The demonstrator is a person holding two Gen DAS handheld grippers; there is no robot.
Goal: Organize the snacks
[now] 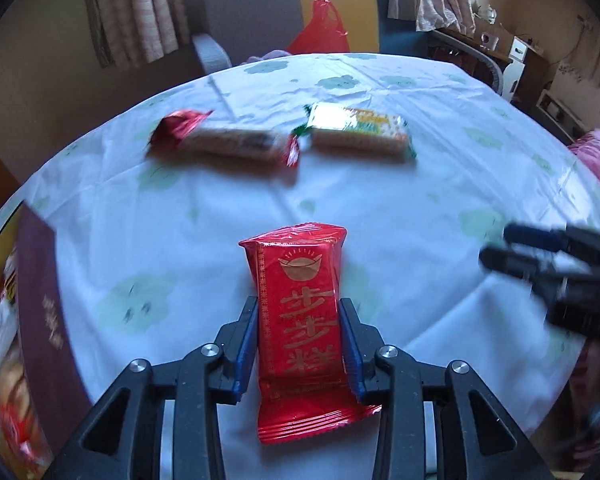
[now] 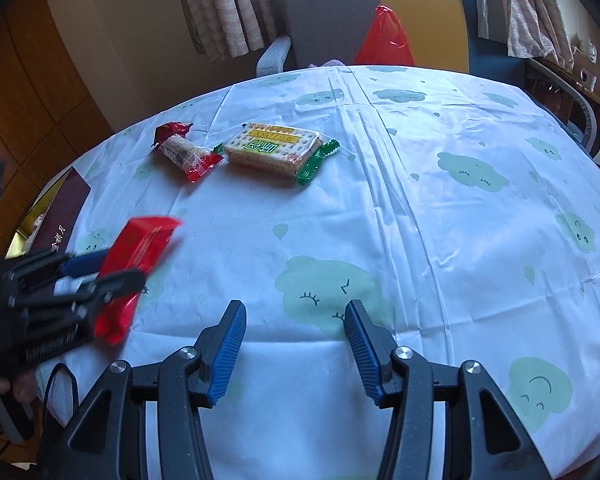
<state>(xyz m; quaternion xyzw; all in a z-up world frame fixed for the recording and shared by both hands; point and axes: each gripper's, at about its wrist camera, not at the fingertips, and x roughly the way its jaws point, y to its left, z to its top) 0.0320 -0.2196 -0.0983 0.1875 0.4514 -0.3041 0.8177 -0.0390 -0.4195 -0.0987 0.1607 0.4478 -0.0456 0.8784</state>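
A red foil snack packet with gold characters sits lengthwise between the blue pads of my left gripper, which press on its two long sides. In the right wrist view the same packet is tilted in the left gripper at the table's left edge. My right gripper stands open over the cloud-print tablecloth with nothing between its fingers; it also shows at the right of the left wrist view. Farther back lie a bar with red twisted ends and a cracker pack with green ends.
A dark maroon box holding several snacks stands at the table's left edge. Behind the table are a grey and yellow chair and a red plastic bag. Curtains and shelves line the far wall.
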